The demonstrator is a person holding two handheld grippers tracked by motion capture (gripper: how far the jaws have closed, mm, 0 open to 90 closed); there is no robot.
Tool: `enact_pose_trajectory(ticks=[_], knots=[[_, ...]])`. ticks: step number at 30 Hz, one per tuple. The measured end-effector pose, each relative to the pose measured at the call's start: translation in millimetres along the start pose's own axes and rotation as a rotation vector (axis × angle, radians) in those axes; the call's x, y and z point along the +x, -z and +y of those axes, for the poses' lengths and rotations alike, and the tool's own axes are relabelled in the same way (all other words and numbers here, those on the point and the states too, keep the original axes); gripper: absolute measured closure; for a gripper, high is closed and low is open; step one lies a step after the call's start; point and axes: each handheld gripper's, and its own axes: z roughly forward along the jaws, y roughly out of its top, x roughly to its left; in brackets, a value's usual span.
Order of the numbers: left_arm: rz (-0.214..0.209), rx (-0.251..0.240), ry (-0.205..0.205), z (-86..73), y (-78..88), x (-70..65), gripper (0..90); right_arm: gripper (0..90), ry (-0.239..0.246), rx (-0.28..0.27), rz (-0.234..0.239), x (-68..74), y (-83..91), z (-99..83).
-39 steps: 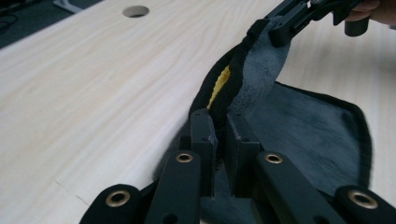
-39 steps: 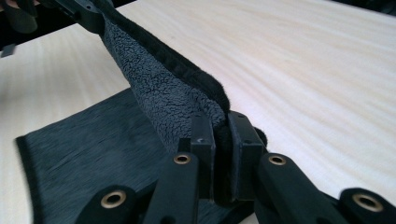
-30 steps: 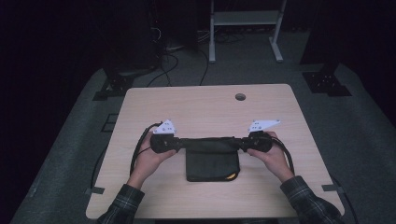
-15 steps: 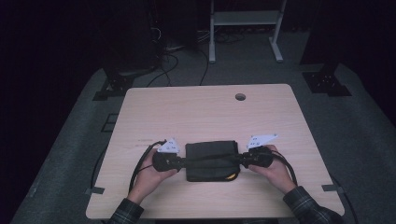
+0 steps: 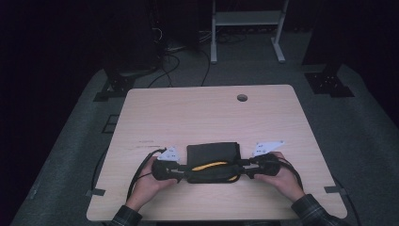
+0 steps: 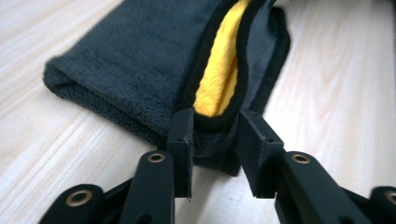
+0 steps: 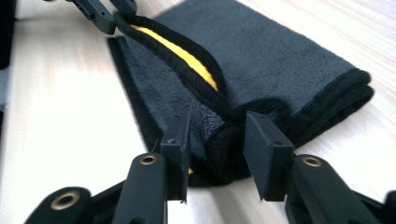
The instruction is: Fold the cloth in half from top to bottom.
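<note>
Dark room, cables on the floor beyond a pale wooden table. Folded dark grey towel with yellow inner face lies near the table's front edge, between both hands. Left gripper at the towel's left end: jaws have just been opening, now part open, towel's black-bound edge lying between them, pads looking clear of the cloth. Right gripper at the right end: jaws likewise just been opening, part open, a bunched fold of towel between them, pads not pressing. Towel rests on the table.
</note>
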Motion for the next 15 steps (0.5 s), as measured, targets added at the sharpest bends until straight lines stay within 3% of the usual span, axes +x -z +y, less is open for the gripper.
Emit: enact_pose_trajectory(ticks=[4, 6, 7, 8, 12, 15], knots=[[0.012, -0.027, 0.002, -2.2, 12.5, -1.4, 64.6, 61.3, -0.002, -0.039, -0.001, 4.3, 22.0, -4.9], [0.017, -0.037, 0.005, -2.6, 16.8, 0.3, 66.1, 66.9, -0.003, -0.058, -0.01, 4.8, 33.3, -7.4], [0.02, -0.044, 0.009, -2.2, 18.1, 1.7, 70.9, 74.3, -0.006, -0.077, -0.03, 2.0, 42.5, -8.8], [0.023, -0.047, 0.012, -1.2, 19.2, 3.2, 70.9, 74.3, -0.006, -0.077, -0.03, 2.0, 42.5, -8.8], [0.03, -0.065, 0.017, 7.9, 17.6, 9.6, 89.0, 84.0, -0.039, -0.087, -0.08, -13.5, 45.5, -5.7], [0.038, -0.073, 0.024, 15.5, 9.6, 16.0, 89.5, 87.7, -0.047, -0.068, -0.084, -24.7, 34.2, -1.5]])
